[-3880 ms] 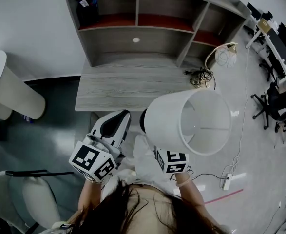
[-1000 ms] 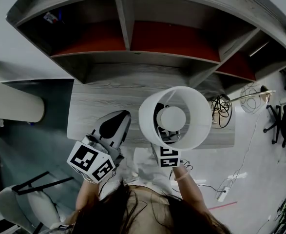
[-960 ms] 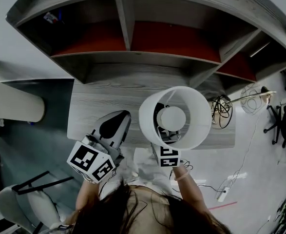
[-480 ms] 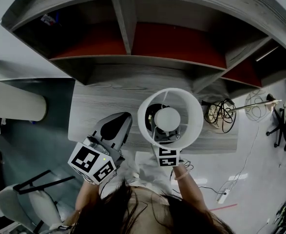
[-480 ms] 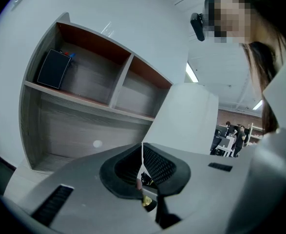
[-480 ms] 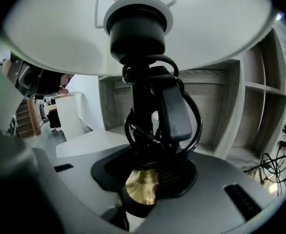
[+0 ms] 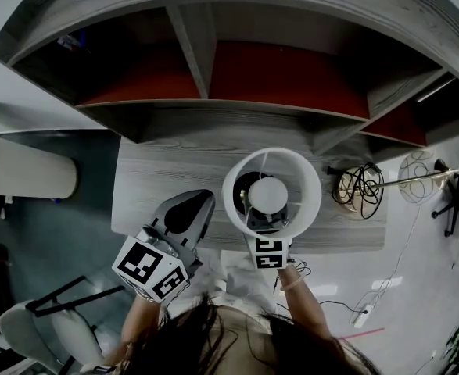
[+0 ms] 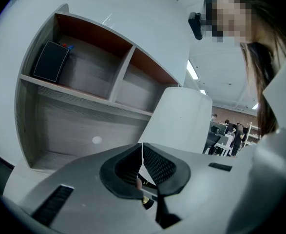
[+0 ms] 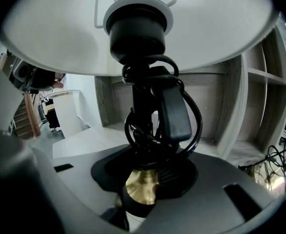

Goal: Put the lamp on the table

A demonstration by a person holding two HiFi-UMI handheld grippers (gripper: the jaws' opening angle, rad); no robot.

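— Lamp (image 7: 270,194)?
— Upright at the desk's (image 7: 174,162) front edge, right gripper (image 9: 145,179) clamped on its stem (image 9: 142,106).
— Left gripper (image 8: 142,165)?
— Jaws pressed together on nothing, just beside the shade (image 7: 309,186).

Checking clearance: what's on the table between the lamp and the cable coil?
Nothing; the head view shows only bare table between lamp and cable coil.
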